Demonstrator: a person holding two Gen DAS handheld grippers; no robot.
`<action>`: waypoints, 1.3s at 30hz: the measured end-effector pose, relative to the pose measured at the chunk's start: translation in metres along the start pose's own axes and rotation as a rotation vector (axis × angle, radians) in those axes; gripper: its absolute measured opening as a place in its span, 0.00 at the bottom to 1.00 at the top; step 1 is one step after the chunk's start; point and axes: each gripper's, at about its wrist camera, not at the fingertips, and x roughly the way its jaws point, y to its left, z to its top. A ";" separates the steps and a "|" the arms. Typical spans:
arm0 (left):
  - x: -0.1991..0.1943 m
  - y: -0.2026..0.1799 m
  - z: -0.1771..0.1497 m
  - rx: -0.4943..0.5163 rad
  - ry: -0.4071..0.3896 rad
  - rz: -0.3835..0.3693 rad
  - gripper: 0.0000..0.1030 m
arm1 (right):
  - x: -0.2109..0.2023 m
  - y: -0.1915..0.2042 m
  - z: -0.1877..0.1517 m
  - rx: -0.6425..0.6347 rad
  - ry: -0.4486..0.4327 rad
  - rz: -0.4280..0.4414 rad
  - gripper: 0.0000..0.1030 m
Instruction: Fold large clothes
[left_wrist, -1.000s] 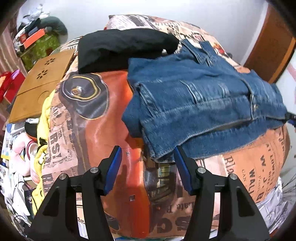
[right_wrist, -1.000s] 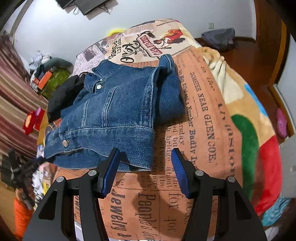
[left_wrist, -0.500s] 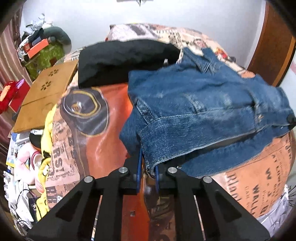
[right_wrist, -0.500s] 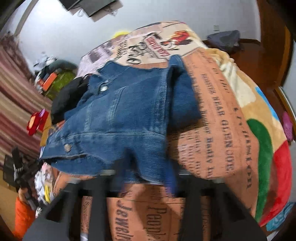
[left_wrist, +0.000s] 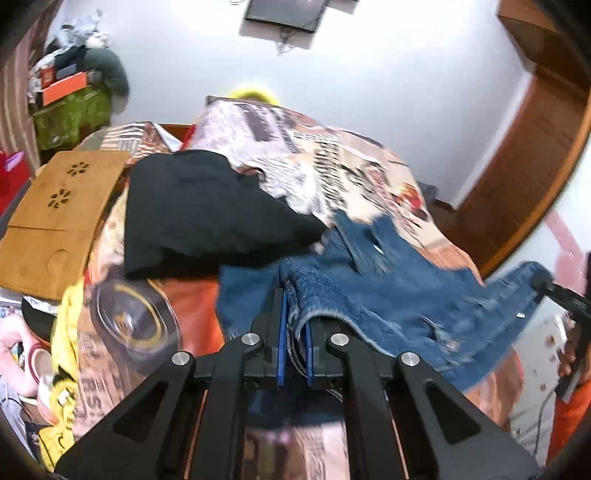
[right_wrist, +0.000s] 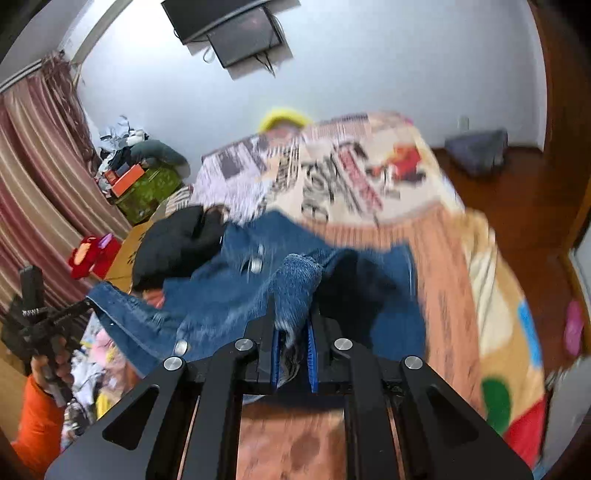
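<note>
Two hand-held grippers, left hand-held gripper (left_wrist: 294, 332) and right hand-held gripper (right_wrist: 292, 341), each clench the denim jacket (left_wrist: 399, 295) hem above the bed (left_wrist: 332, 177).

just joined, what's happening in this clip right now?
A person is folding a denim jacket on a bed covered with a newspaper-print blanket. Each hand holds a gripper, and both are clamped on the jacket's near hem: the left gripper at one corner, the right gripper at the other. The hem hangs lifted off the blanket between them, while the collar end lies on the bed beside a black garment. The fold-over is not yet done.
</note>
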 end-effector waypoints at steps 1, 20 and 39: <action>0.009 0.006 0.007 -0.019 0.008 0.009 0.07 | 0.004 -0.002 0.005 0.003 -0.008 -0.011 0.10; 0.106 0.037 0.021 0.065 0.187 0.176 0.49 | 0.102 -0.056 0.025 0.118 0.161 -0.108 0.19; 0.087 -0.020 -0.045 0.275 0.347 0.052 0.63 | 0.105 0.021 -0.057 -0.232 0.411 -0.049 0.53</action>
